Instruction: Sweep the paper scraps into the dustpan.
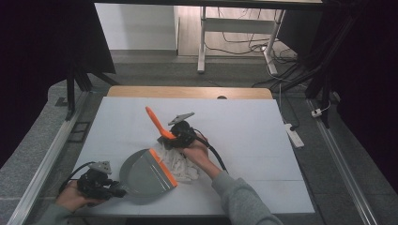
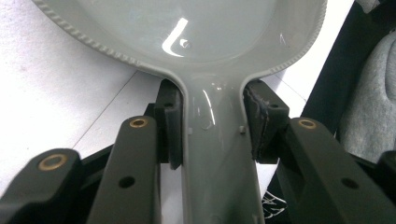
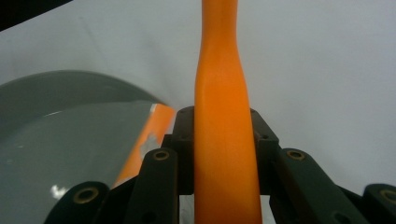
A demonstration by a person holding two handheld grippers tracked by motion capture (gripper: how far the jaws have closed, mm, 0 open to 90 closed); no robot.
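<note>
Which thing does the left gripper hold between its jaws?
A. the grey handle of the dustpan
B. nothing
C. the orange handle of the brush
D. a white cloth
A: in the left gripper view the pads press on both sides of the dustpan handle, grey and glossy.

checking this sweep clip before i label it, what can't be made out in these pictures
- Brush head: in the high view the right gripper and the hand hide it.
- White scraps: too small and blurred in the high view to tell what they are.
- Dustpan front lip: cut off by the top edge in the left gripper view.
- Left gripper jaws: dark and small in the high view; the left gripper view shows the pads clamping the handle.
</note>
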